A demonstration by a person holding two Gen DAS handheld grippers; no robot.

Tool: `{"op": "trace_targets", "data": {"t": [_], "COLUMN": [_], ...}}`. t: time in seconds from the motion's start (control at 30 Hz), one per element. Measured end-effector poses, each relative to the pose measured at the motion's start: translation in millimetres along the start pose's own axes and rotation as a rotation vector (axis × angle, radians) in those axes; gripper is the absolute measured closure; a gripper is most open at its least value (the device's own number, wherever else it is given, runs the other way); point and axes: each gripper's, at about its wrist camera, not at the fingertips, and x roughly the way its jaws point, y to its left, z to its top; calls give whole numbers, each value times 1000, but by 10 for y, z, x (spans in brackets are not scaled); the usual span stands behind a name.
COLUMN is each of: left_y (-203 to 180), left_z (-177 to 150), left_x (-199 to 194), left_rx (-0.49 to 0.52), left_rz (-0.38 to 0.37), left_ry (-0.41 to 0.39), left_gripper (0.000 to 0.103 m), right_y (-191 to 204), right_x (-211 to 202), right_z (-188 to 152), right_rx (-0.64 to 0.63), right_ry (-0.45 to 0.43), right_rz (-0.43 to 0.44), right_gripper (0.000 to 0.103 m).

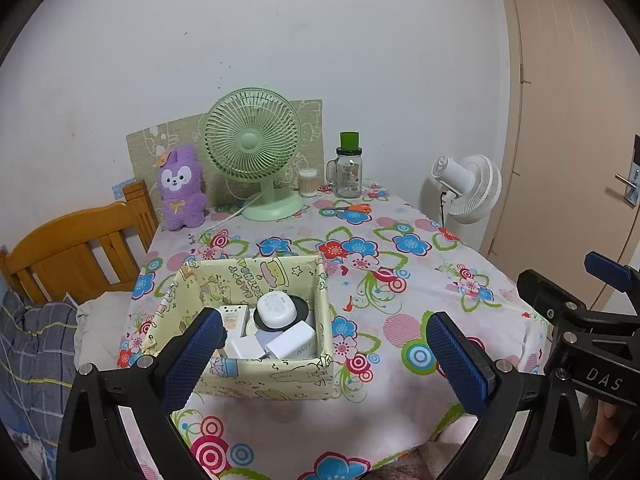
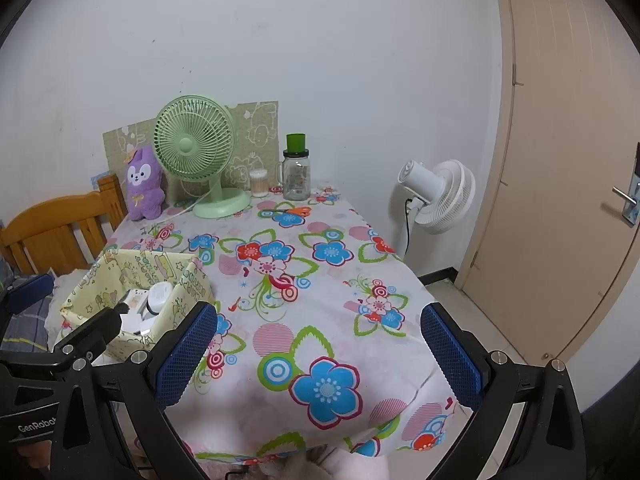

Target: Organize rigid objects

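Box [image 1: 256, 376]: near left on desk [image 1: 400, 320], light, thin-walled; grip a rim.
Chargers [image 1: 290, 340]: hard, smooth, maybe slippery.
Left gripper [image 1: 324, 344]: fingers apart, empty.
Right gripper [image 2: 320, 344]: fingers apart, empty.

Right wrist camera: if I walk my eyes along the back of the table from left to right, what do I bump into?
Purple bunny plush → green desk fan → tub of cotton swabs → glass jar mug with a green lid → off the table, the white floor fan.
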Motion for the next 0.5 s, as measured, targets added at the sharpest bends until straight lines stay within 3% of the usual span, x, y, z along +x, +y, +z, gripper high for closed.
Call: {"op": "trace_targets", "data": {"t": [0.5], "left_y": [14], "left_z": [0], "left_x": [-6], "left_rx": [-5], "left_rz": [17], "left_ry": [-12], "left_gripper": [0], "right_y": [14], "right_x": [16], "right_z": [12], "right_rx": [2], "right_ry": [1], "right_rz": [10], "right_gripper": [0]}}
